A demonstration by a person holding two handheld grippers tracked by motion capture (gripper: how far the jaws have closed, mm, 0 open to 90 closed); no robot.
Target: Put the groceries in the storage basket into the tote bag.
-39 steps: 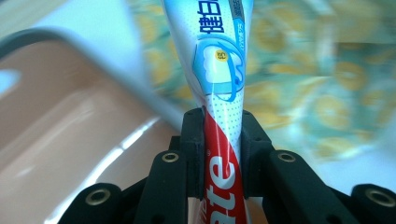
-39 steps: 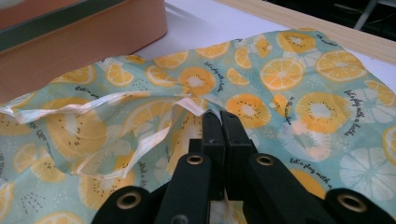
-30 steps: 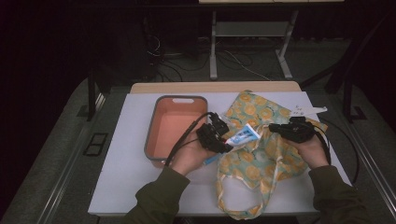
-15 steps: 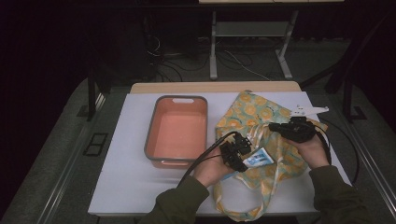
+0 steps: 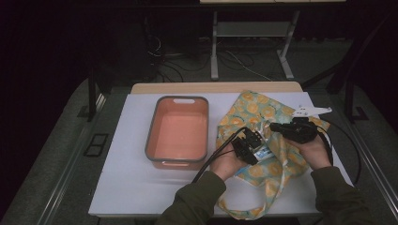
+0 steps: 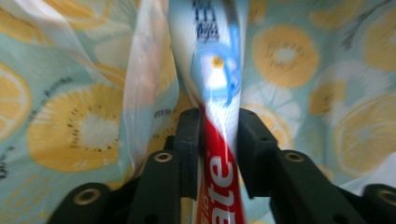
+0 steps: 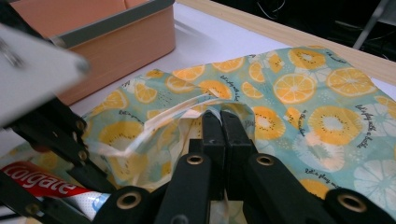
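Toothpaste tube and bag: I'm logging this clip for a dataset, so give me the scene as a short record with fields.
work in hand: toothpaste tube being brought to the fruit-print bag
left gripper: shut on the toothpaste tube
right gripper: shut on the bag's edge
bag: teal cloth with orange slices, lying on the table, right of the tray
tray: orange, grey rim, nothing seen in it
table: white top
tube inside bag: cannot tell
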